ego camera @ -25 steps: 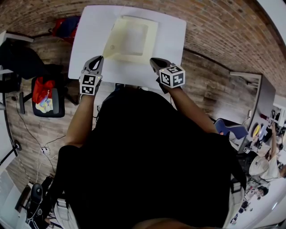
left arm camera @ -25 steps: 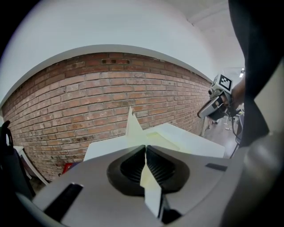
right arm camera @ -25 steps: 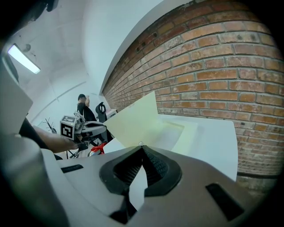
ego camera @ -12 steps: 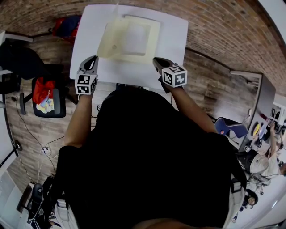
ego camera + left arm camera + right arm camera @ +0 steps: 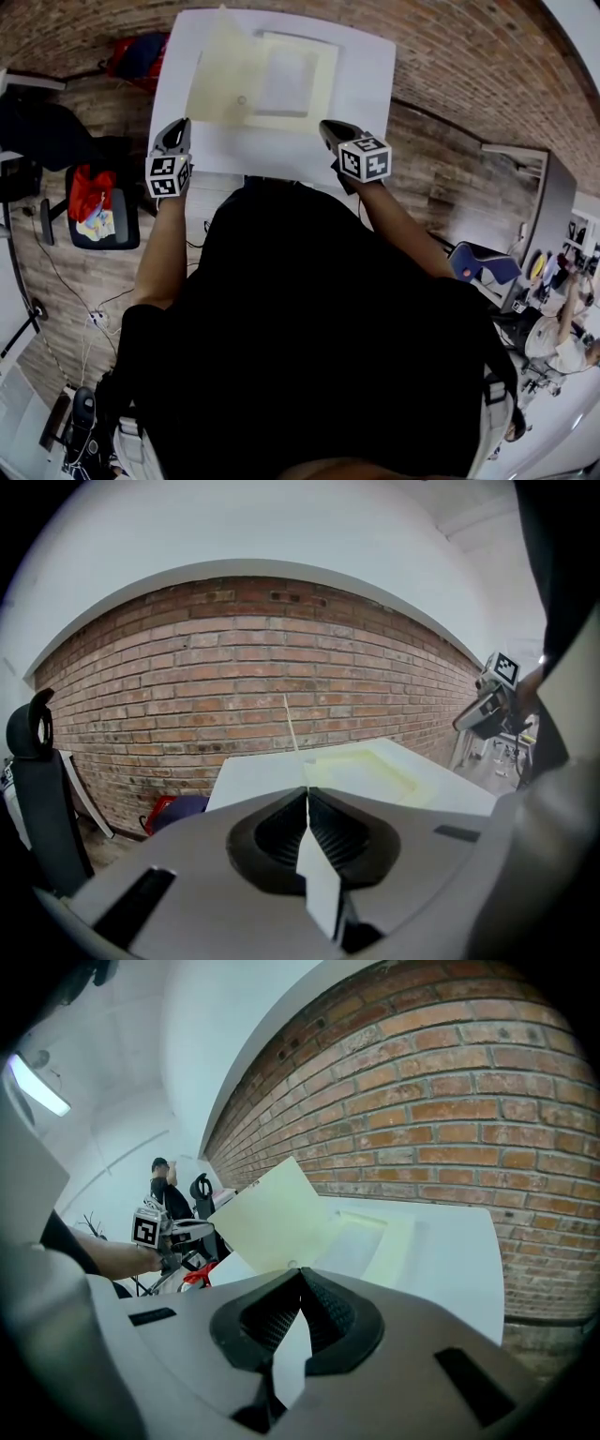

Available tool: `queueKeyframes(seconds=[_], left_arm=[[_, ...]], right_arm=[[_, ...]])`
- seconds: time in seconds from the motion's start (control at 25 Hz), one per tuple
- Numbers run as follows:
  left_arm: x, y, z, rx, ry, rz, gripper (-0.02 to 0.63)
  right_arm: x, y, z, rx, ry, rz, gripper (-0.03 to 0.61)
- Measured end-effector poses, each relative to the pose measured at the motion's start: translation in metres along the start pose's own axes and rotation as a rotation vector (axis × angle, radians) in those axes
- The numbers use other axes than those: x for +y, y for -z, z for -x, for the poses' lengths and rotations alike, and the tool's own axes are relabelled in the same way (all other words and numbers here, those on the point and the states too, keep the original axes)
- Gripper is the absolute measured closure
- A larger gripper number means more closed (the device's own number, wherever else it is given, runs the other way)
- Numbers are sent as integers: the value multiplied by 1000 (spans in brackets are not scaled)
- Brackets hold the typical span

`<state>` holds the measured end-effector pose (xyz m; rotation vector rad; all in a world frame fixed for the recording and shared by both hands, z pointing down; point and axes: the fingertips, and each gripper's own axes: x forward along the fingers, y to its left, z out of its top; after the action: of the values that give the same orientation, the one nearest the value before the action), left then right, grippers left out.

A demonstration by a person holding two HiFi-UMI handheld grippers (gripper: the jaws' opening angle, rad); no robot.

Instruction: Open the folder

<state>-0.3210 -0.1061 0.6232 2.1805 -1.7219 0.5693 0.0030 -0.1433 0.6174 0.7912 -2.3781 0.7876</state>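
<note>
Our left claw point(image 5: 306, 787) is pinched tight on the edge of the upright cover point(image 5: 225, 80) of the folder point(image 5: 291, 84), which lies on the table point(image 5: 366, 66). Our right claw point(image 5: 300, 1271) is closed and empty, near the folder's corner.

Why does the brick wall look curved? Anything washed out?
Left gripper view: wide-angle lens bows the brick wall into an arch. Head view: the pale folder nearly blends into the white table. Right gripper view: black corners, a glaring ceiling light.

No lettering, label or number is legible — anywhere.
</note>
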Motion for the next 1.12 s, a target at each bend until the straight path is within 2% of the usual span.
queueKeyframes(seconds=[0.56, 1.12], left_arm=[[38, 20, -4, 37, -6, 44, 597], [77, 51, -13, 86, -30, 161, 595]], right_arm=[[3, 0, -10, 8, 20, -19, 551], [8, -4, -30, 19, 27, -32, 551]])
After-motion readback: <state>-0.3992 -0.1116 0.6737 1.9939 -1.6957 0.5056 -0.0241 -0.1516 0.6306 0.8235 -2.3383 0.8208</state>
